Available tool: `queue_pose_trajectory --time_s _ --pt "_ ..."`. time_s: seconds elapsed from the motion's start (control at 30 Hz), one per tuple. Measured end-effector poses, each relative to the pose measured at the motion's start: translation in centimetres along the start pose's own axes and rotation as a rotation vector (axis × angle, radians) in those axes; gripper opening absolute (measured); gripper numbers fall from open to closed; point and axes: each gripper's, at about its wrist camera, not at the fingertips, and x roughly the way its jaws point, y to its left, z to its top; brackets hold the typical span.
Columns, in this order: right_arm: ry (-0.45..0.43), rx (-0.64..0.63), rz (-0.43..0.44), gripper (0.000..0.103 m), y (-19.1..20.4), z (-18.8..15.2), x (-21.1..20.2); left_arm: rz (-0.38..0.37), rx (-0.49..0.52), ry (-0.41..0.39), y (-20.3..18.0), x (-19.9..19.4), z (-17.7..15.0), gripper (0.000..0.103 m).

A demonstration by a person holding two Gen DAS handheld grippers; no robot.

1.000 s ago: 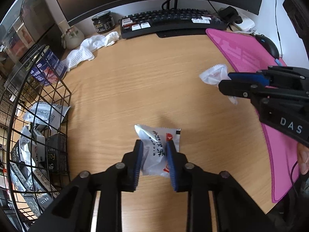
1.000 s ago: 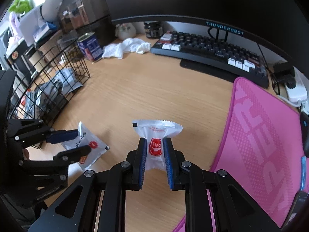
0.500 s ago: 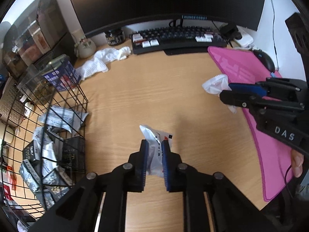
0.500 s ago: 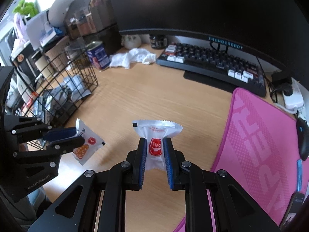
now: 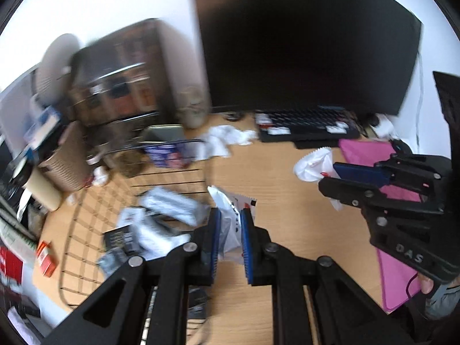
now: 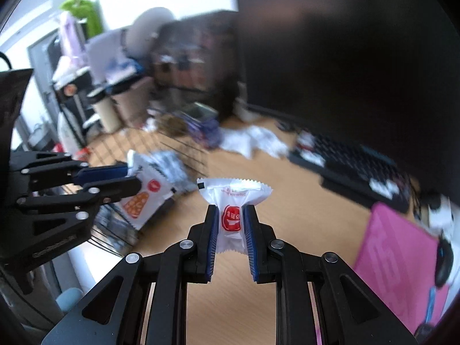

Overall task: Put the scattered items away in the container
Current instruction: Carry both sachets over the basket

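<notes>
2 white snack packets (image 5: 230, 224) (image 6: 233, 221) held above desk.

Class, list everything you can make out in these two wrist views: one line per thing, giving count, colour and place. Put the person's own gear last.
Snack packet: one, white with red print, between the left jaws.
Snack packet: one, white with red label, between the right jaws.
Wire basket: one, black, left on the desk, holding grey and black packets.
Desk: one, light wood.
Monitor: one, black, at the back.
Keyboard: one, black with some white keys, under the monitor.
Desk mat: one, pink, right side.
Crumpled tissue: one heap, white, beside the keyboard.
Tin: one, blue label, behind the basket.
Left gripper: black, blue pads, shut.
Right gripper: black, blue pads, shut.
</notes>
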Motion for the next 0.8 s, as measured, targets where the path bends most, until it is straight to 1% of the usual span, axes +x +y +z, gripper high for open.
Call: queue_pose_trajectory --time_s 0.1,0.17,0.27,0.4,0.47,0.5,0.57,0.63,0.8 --pt "-0.012 -0.063 0.055 0.019 3.7 2.1 0.9 0.051 -0.057 0.000 3.5 -0.7 -0.7 0.014" --pt "-0.003 -0.109 0.102 0.019 6.6 3.1 2.2 0.082 -0.104 0.004 6.1 -1.1 -1.5 0.014" --pt "0.018 -0.159 0.156 0.019 10.1 4.2 4.2 0.118 -0.165 0.026 9.3 -0.7 -3.0 0.014" --pt "0.048 -0.214 0.205 0.019 13.9 4.8 6.8 0.178 -0.212 0.040 12.1 0.2 -4.0 0.014" --pt "0.063 -0.218 0.230 0.019 14.8 4.6 7.9 0.197 -0.227 0.044 12.9 0.7 -4.2 0.014" --pt "0.071 -0.219 0.237 0.019 15.0 4.3 8.4 0.194 -0.227 0.050 13.1 1.1 -4.3 0.014" --pt "0.093 -0.238 0.231 0.019 15.2 3.7 9.2 0.184 -0.232 0.066 13.4 1.9 -4.4 0.014" --pt "0.097 -0.229 0.226 0.019 15.0 3.6 9.6 0.182 -0.231 0.075 13.3 2.4 -4.5 0.014" --pt "0.116 -0.226 0.233 0.019 14.6 3.3 10.4 0.181 -0.225 0.080 12.9 2.6 -4.5 0.015"
